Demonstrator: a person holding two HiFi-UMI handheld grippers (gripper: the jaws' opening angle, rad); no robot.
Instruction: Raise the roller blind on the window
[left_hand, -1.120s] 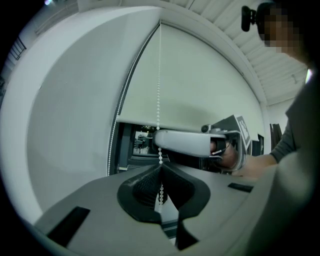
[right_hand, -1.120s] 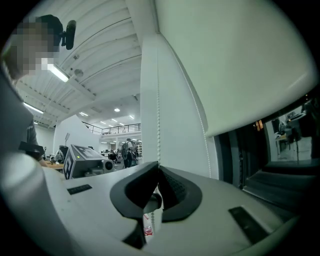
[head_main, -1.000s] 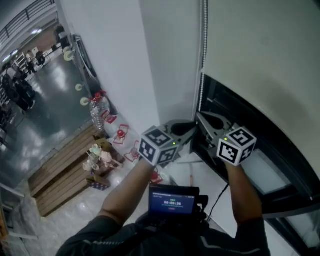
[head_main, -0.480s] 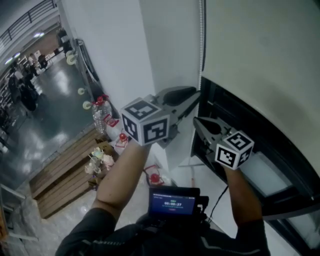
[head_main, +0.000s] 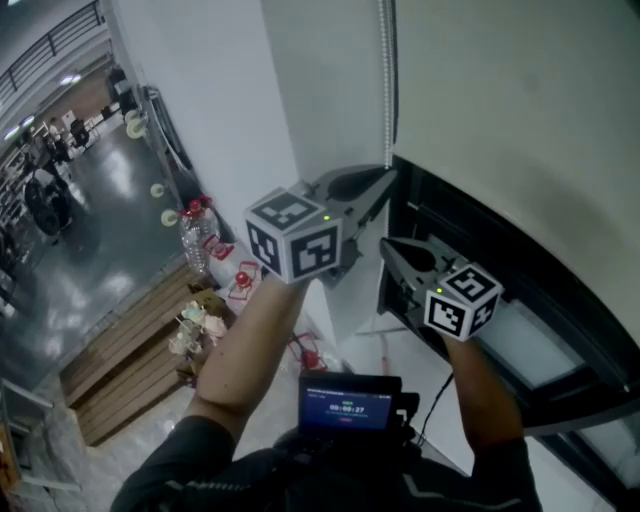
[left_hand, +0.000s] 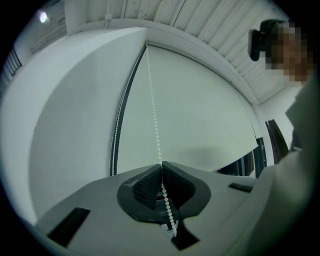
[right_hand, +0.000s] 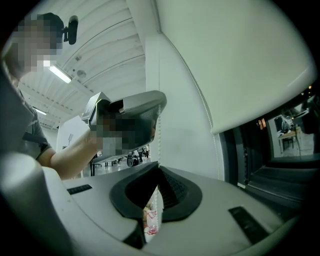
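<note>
Blind is only partly up, with a strip of window bare below. Left tongs and right tongs both pinch the chain; more pulling is likely needed.

Two grippers held at the bead chain of a partly lowered roller blind

The left gripper is seen higher than the right gripper, both pointed towards the bead chain that hangs along the edge of the cream roller blind. A dark window is exposed beneath the blind. A small screen is worn at the chest. Wooden planks and bottles are seen far below.
</note>
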